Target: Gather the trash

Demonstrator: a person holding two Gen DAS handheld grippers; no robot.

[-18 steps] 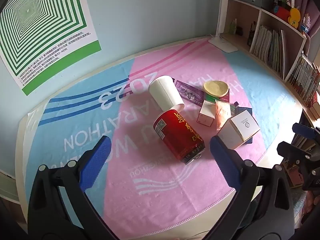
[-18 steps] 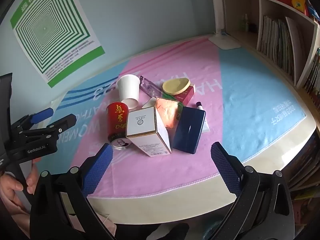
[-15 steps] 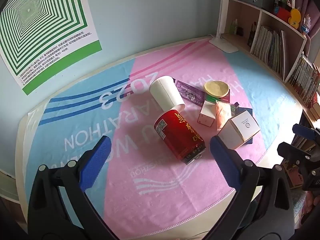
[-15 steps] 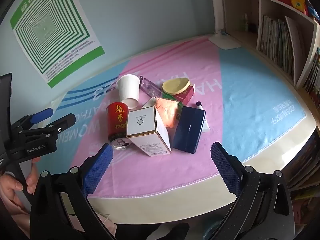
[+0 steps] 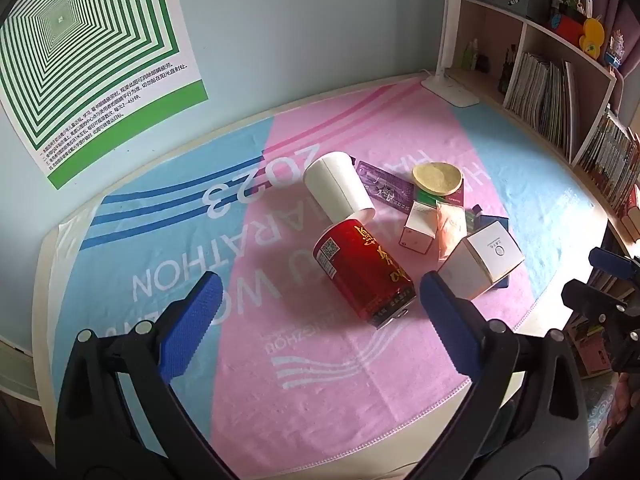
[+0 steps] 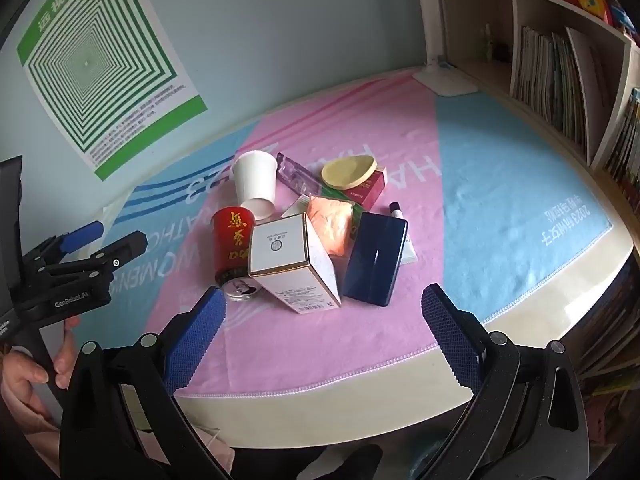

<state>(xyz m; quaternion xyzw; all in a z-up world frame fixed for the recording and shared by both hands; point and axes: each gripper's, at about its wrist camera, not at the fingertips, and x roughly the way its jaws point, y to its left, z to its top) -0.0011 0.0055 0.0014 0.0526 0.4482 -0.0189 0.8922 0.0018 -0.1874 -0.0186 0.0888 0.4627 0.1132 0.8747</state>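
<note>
I've got the rounded cream tabletop (image 6: 400, 376) under a pink-and-blue printed cloth (image 5: 248, 320), and all the trash sits in one cluster mid-cloth — nothing collected yet as far as I can see, no bin in view, so the whole job is left.

Largest item: white rectangular carton w/ gold edging (image 6: 294, 268), lying on its side at the near edge of the pile, long axis running from the pile toward me and a bit right. Next, red drink can w/ gold characters (image 5: 362, 270), also on its side, touching the carton; long axis diagonal, pull-tab end toward me, base toward the white paper cup (image 5: 338, 192). Cup lies tipped over w/ its mouth against the can. Dark blue flat box (image 6: 374, 258) lies flat just right of the carton, long axis toward me. Behind: crumpled orange wrapper (image 6: 332, 226), purple foil sachet (image 5: 384, 188), round yellow sponge pad (image 5: 436, 178) on a red-green packet.

Left tool (image 5: 316, 322) is wide open, empty, hovering short of the can. Right tool (image 6: 320, 330) — same, jaws spread, nothing between, short of the carton.
</note>
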